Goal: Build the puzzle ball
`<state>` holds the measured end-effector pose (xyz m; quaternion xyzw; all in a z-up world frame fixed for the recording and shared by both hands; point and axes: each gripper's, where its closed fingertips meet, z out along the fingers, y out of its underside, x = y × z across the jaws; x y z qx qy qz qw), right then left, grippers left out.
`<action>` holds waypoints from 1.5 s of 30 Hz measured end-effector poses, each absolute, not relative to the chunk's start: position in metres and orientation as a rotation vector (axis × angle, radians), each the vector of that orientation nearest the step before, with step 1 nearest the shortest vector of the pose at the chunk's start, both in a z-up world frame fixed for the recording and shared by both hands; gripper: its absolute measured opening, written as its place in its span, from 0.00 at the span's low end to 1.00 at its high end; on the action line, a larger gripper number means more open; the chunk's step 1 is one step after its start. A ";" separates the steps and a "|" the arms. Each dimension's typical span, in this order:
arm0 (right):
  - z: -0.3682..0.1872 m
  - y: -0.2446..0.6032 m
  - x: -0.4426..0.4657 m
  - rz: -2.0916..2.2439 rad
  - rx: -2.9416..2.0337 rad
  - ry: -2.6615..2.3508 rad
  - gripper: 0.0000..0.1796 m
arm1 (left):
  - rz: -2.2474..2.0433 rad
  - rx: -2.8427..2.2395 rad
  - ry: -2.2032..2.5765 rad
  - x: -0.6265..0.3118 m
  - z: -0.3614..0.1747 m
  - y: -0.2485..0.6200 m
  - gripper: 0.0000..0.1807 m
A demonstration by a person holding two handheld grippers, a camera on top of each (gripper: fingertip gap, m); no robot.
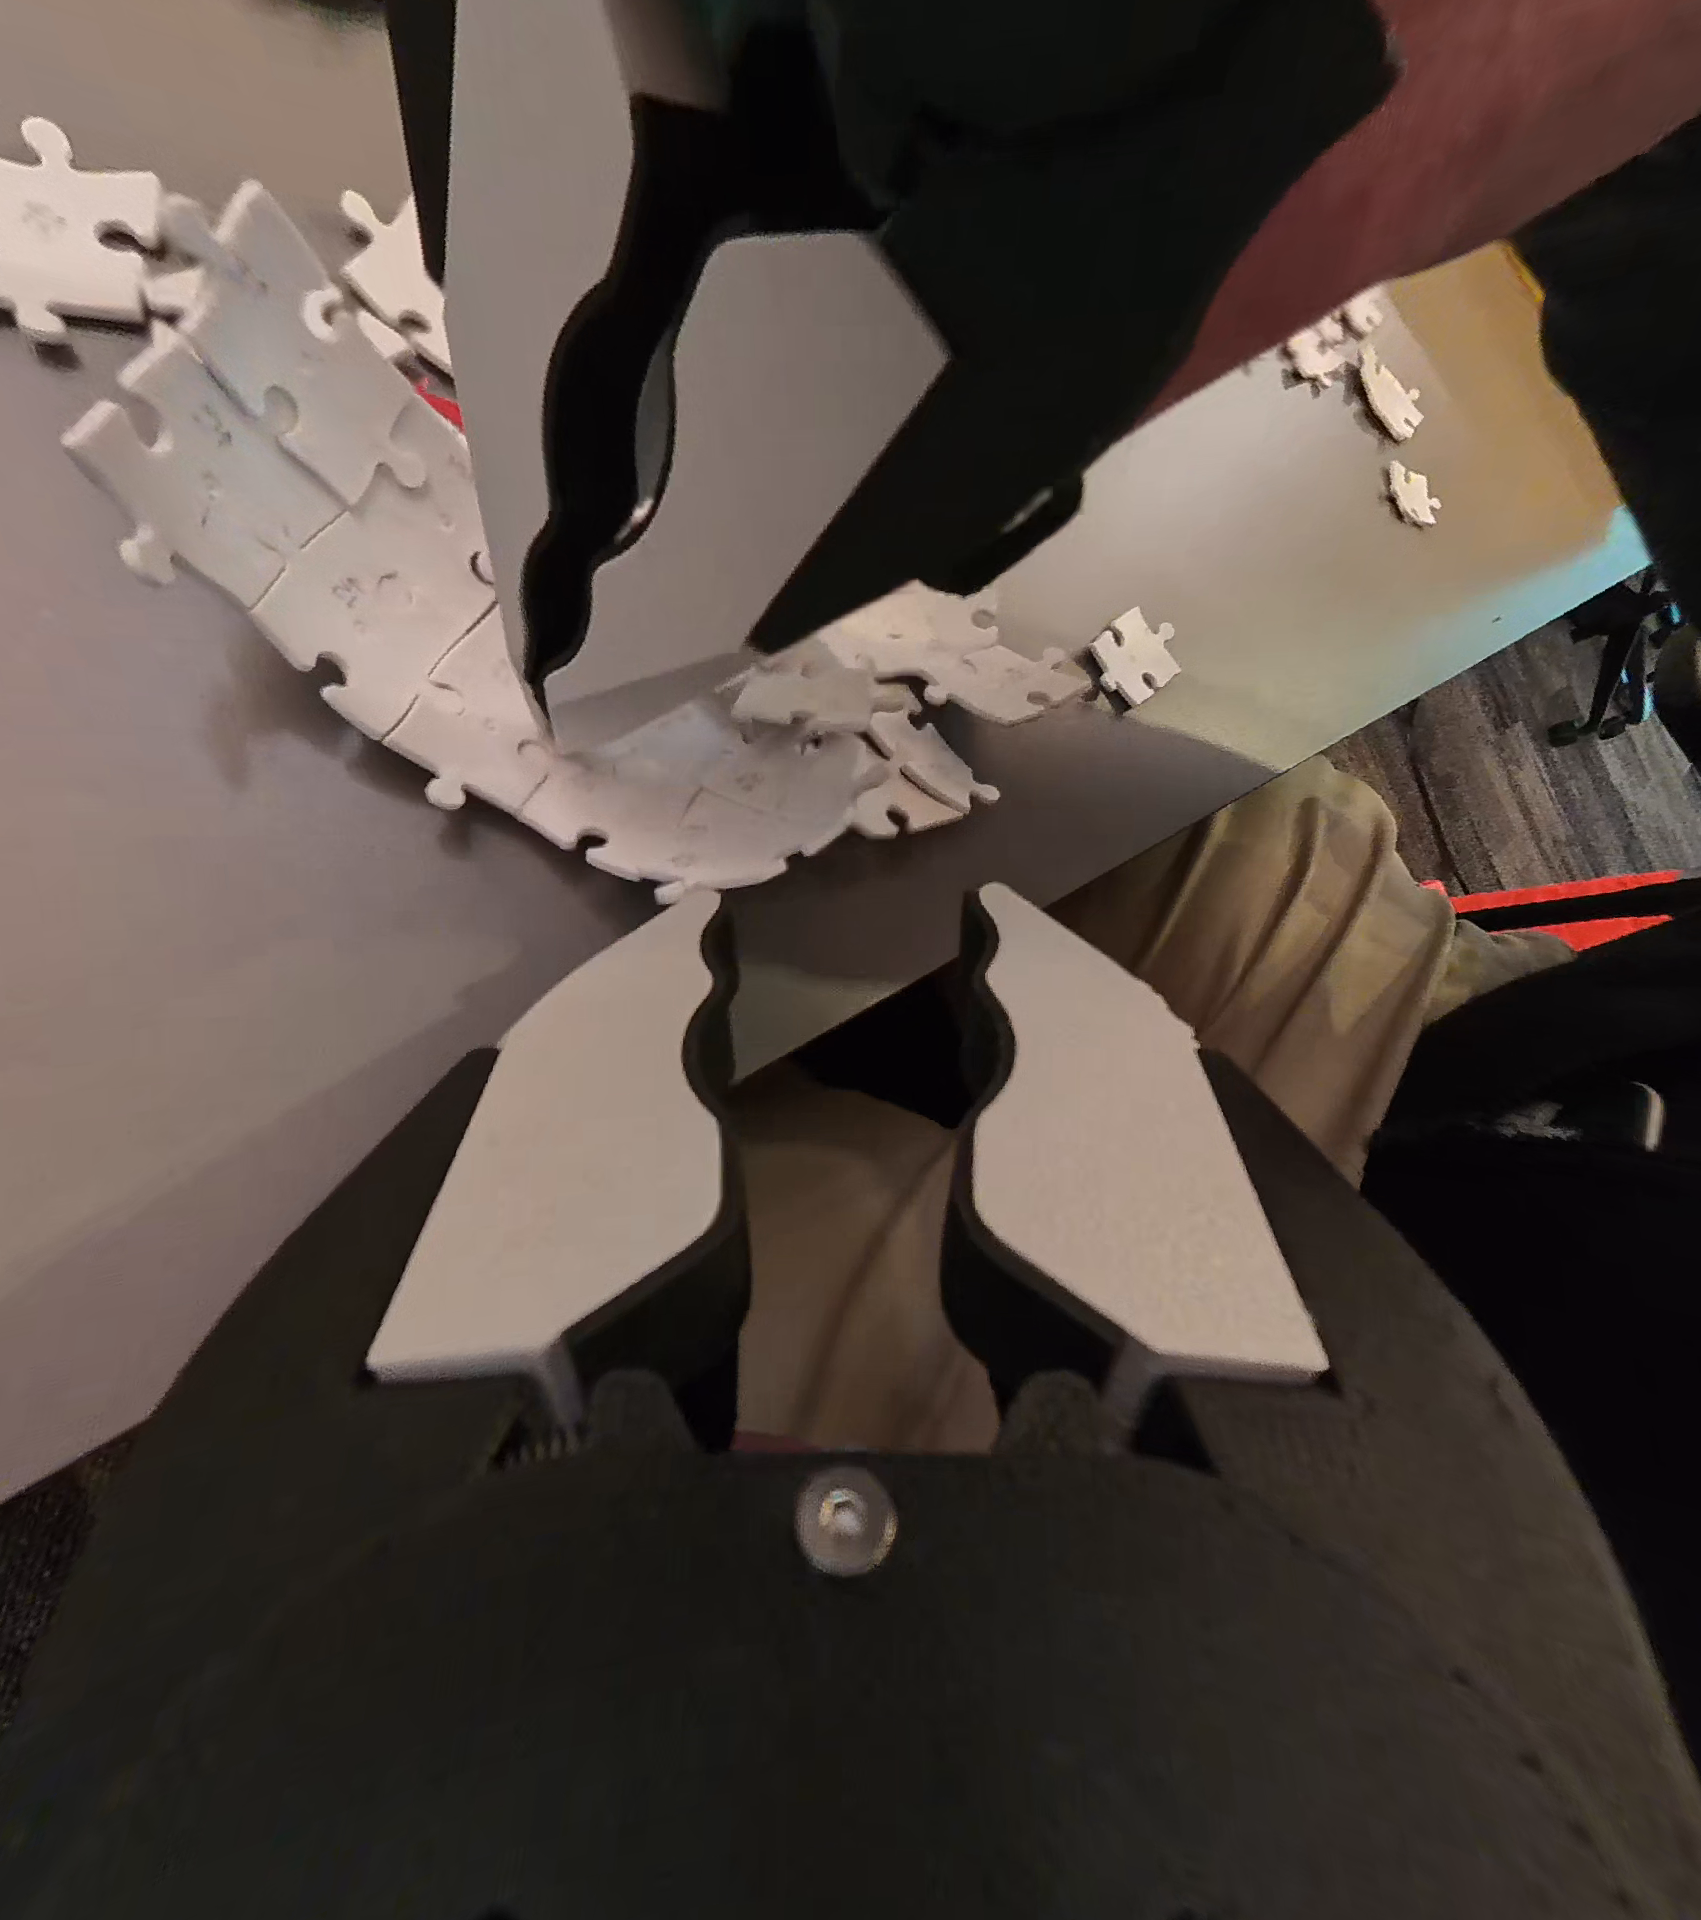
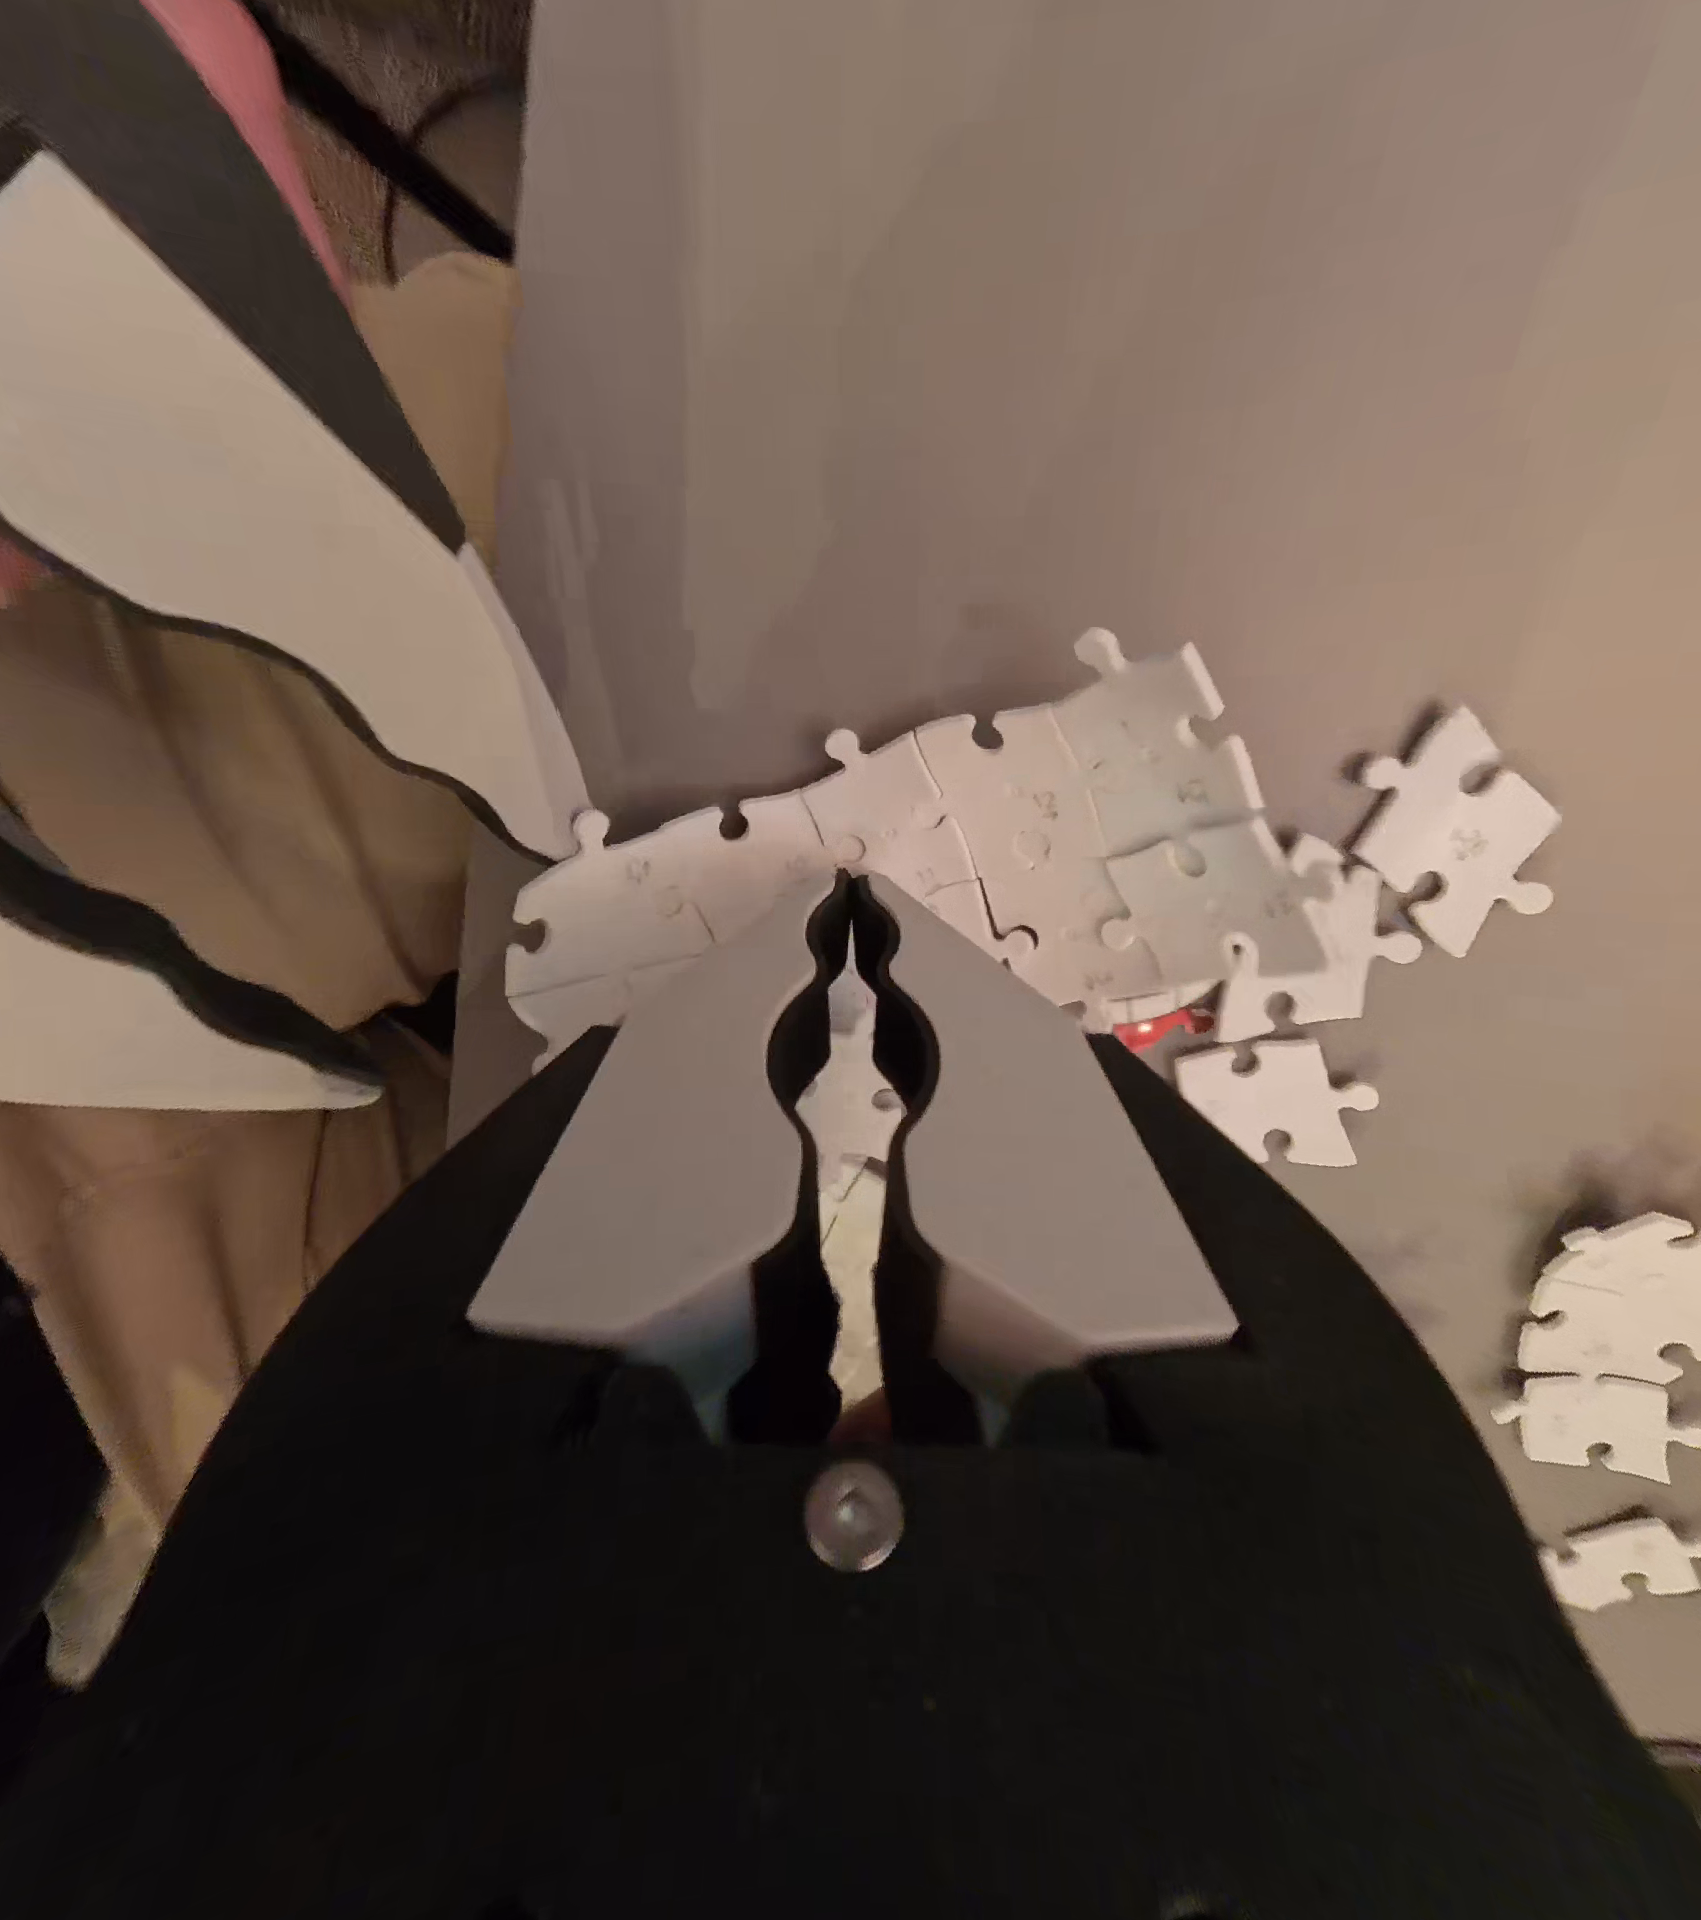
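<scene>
Left claw (image 1: 851, 935) is hovering with its fingers set wide apart, nothing between them, just off the edge of the grey counter (image 1: 98, 935). It is pointing toward the curved strip of joined white puzzle pieces (image 1: 378, 623), which is lying on the counter near that edge. Right claw (image 2: 851, 894) is reaching down onto the strip (image 2: 929, 821), fingers pinched nearly closed with tips at the strip's edge; whether they are actually gripping a piece, cannot tell. Loose white pieces (image 2: 1459, 831) are lying scattered farther right on the counter (image 2: 1137, 312).
</scene>
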<state>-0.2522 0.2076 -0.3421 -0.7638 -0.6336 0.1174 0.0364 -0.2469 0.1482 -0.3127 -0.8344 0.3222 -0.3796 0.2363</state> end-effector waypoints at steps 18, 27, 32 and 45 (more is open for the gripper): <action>-0.288 0.226 -0.191 0.610 -2.242 -1.298 0.08 | -0.995 -2.223 0.696 -0.295 -0.287 0.183 0.32; -0.273 0.216 -0.127 0.617 -2.187 -1.028 0.14 | -0.748 -2.140 0.664 -0.313 -0.283 0.221 0.34; -0.280 0.192 -0.083 0.580 -2.215 -0.891 0.21 | -0.700 -2.134 0.704 -0.308 -0.278 0.224 0.35; -0.310 0.151 -0.091 0.323 -2.206 -1.064 0.25 | -0.692 -2.289 0.747 -0.286 -0.311 0.246 0.37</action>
